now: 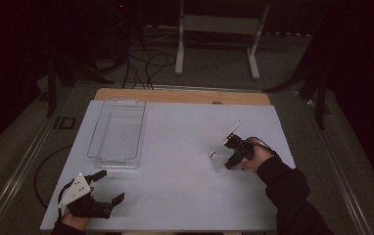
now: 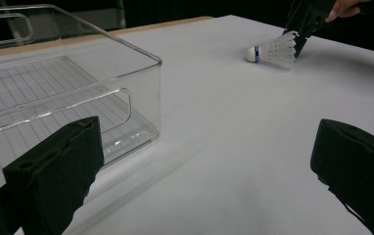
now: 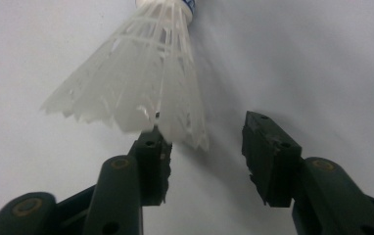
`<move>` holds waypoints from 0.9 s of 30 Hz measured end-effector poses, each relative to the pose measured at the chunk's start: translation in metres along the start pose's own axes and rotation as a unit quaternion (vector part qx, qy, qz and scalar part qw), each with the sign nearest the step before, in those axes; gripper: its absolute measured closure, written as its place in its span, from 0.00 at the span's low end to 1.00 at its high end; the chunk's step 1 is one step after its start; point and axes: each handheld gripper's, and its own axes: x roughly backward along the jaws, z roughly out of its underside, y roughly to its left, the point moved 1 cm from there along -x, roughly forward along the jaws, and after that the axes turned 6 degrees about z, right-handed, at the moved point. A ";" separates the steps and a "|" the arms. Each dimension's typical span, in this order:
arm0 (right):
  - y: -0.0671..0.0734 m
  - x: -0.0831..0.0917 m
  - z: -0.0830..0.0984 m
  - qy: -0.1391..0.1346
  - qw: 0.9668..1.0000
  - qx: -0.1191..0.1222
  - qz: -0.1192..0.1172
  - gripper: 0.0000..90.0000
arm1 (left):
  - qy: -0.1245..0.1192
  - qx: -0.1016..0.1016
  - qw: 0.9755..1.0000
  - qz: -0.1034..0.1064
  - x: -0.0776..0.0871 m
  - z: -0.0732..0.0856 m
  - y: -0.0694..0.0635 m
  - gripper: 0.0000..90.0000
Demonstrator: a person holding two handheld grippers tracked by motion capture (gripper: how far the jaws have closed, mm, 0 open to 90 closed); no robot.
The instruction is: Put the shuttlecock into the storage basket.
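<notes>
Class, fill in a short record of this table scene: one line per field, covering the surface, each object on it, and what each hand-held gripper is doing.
Surface: white tabletop
Container: clear plastic rectangular bin, upright, nothing visible inside, on the table's left part
Item: white feathered shuttlecock with a blue band at its cork, lying on its side, right of the bin
Right gripper: jaws open, at the shuttlecock's skirt edge, not yet pressing it
Left gripper: jaws open wide, nothing between them, near the table's front left corner
</notes>
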 end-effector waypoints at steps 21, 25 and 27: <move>0.004 -0.005 -0.011 0.003 0.999 0.049 -0.010 0.99 | 0.003 0.000 1.000 0.002 0.000 0.001 0.000 0.00; 0.002 -0.005 -0.012 0.006 0.998 0.054 -0.019 1.00 | 0.003 0.000 1.000 0.002 0.000 0.000 0.000 0.00; 0.002 -0.005 -0.012 0.005 0.998 0.057 -0.022 1.00 | 0.003 0.000 1.000 0.002 -0.001 0.000 0.000 0.00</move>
